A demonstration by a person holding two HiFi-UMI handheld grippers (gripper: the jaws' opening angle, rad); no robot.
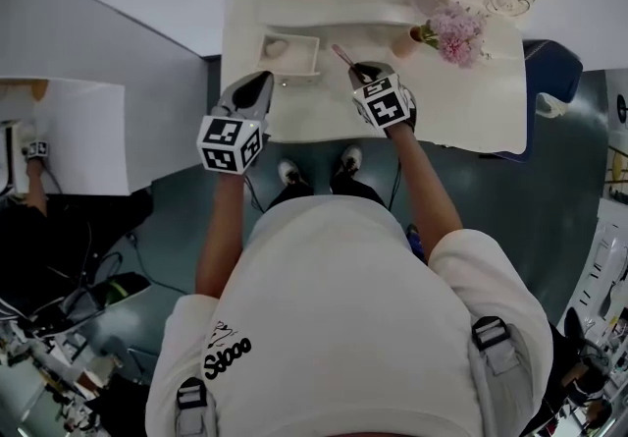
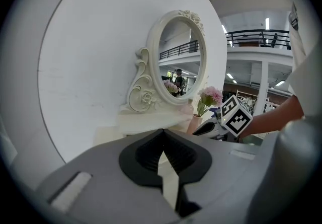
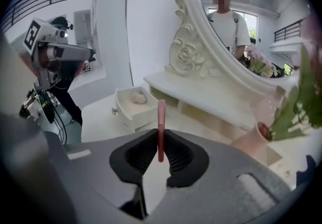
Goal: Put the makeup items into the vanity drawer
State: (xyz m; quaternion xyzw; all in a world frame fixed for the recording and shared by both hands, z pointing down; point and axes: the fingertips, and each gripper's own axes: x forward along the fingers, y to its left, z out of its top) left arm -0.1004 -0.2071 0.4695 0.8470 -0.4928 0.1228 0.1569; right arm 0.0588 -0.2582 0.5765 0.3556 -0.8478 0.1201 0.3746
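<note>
The right tongs (image 3: 160, 141) clamped a pink makeup stick (image 3: 161, 115) over bare surface (image 1: 324, 113), right of the open drawer (image 3: 132, 116); the left tongs (image 2: 162, 153), closed and empty, hovered near the drawer's front edge.

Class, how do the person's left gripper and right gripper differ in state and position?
The right gripper is shut on a pink makeup stick that juts past its tips; the left gripper is shut on nothing. The left gripper is by the open drawer; the right gripper lies between drawer and pink flowers. Both carry a marker cube.
</note>
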